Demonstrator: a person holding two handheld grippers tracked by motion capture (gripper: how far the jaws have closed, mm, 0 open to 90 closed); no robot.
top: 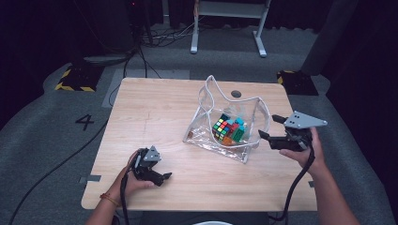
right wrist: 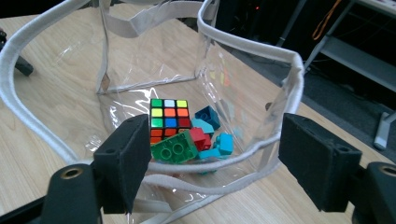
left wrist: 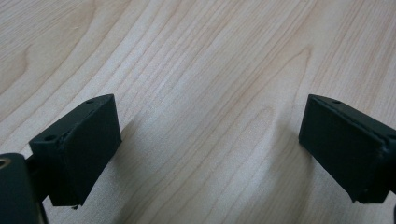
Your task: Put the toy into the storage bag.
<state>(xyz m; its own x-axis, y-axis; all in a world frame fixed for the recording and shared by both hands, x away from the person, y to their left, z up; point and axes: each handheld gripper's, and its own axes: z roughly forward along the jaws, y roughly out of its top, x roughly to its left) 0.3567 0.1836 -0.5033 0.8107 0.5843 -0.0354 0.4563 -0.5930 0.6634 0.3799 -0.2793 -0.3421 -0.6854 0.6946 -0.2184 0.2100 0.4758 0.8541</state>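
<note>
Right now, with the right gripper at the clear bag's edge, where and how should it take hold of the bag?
Probably by the white-trimmed rim nearest the right gripper, coming from the bag's right side as seen from above. The rim is a thin band standing up between the open fingers, so closing would likely pinch it. The cube and bricks lie lower inside.

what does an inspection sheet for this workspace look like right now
surface: light wooden table, round hole near its far edge.
job's things: clear plastic bag with white trim standing open; inside it a multicoloured puzzle cube, green studded brick, red and teal bricks.
clutter: nothing seen.
grippers: left gripper open over bare wood; right gripper open at the bag's near rim, nothing clamped.
cables: black cable trailing from the right gripper; more on the floor.
surroundings: grey carpet, white desk frame, dark curtains.
</note>
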